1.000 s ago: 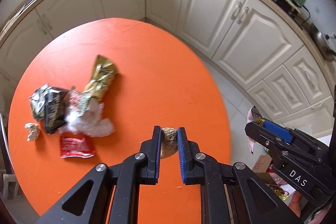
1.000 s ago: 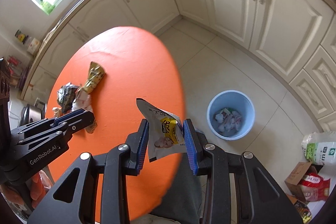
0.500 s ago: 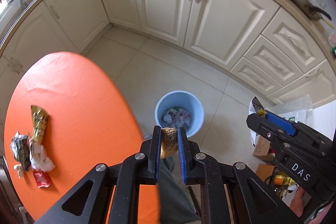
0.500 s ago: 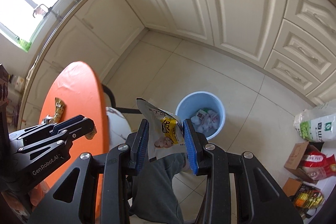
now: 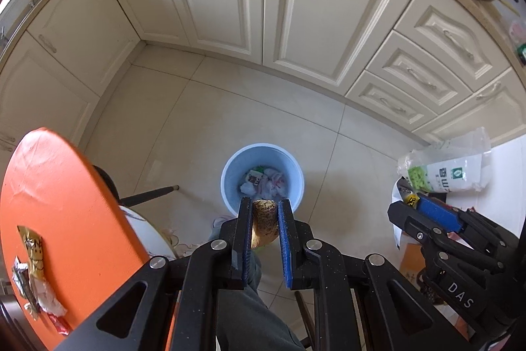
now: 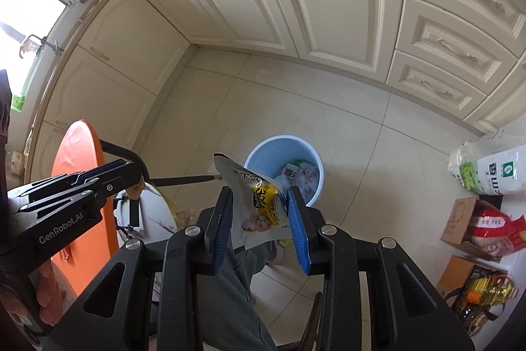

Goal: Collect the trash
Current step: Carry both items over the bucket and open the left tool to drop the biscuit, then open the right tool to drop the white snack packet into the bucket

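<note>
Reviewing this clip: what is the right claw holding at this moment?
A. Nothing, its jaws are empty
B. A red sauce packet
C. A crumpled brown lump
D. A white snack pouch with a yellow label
D: in the right wrist view the right claw is clamped on a white snack pouch with a yellow label, near the blue bin; the crumpled brown lump is in the left claw.

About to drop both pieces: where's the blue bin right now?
In both wrist views the blue bin stands on the tiled floor just beyond the fingers, between the orange table and the white sack.
</note>
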